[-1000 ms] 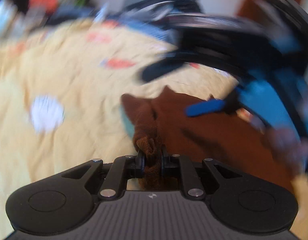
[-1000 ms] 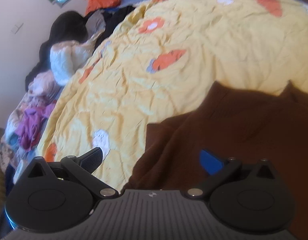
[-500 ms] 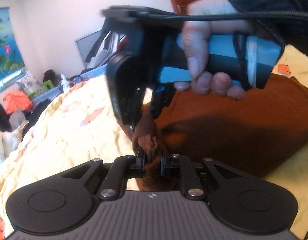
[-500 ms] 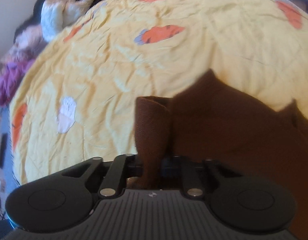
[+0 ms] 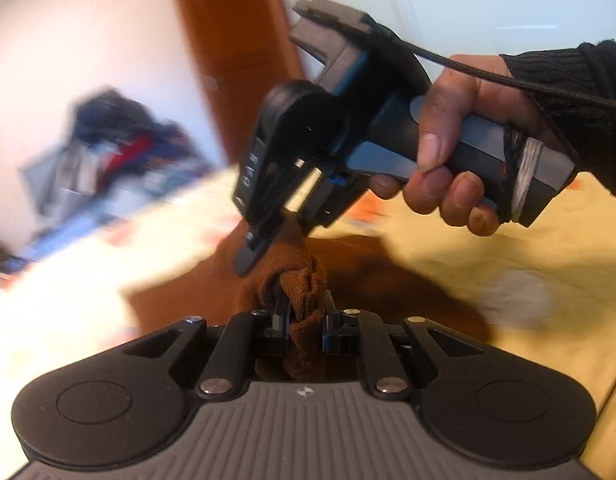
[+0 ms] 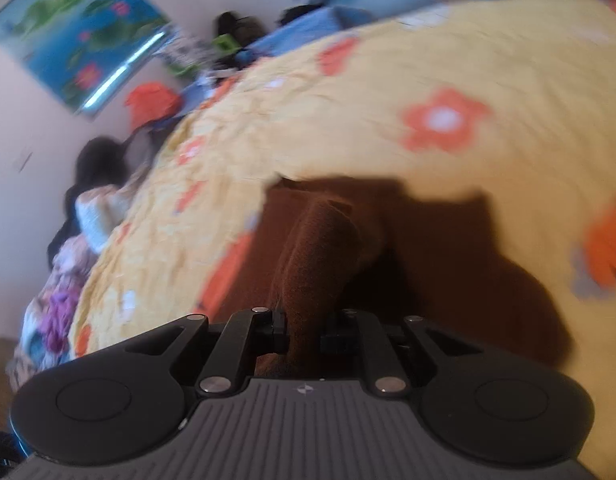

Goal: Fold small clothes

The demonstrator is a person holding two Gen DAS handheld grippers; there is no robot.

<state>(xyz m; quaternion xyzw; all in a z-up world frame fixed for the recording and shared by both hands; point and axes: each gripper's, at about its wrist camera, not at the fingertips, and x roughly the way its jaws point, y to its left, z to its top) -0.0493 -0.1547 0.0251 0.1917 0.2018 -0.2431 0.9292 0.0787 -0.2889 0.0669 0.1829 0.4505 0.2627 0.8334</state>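
Note:
A brown knit garment point(image 5: 387, 280) lies on the yellow flowered bedspread point(image 5: 527, 240). My left gripper point(image 5: 304, 320) is shut on a bunched corner of it. My right gripper point(image 6: 304, 332) is shut on another raised fold of the same garment point(image 6: 319, 248), lifted above the bed. In the left wrist view the right gripper point(image 5: 264, 244) shows just above and beyond my left one, held by a hand point(image 5: 455, 144) in a dark sleeve, its fingers buried in the brown cloth. The rest of the garment lies flat in shadow under both grippers.
A pile of clothes point(image 6: 92, 208) lies along the bed's left edge by the wall. An orange cloth point(image 6: 152, 104) and more clutter sit at the far end under a blue picture point(image 6: 80, 36). A wooden door point(image 5: 232, 52) and a clothes heap point(image 5: 108, 144) show in the left wrist view.
My right gripper went from open over the garment to shut on a fold and lifted it. Both grippers have swung round and come close together with the brown cloth raised.

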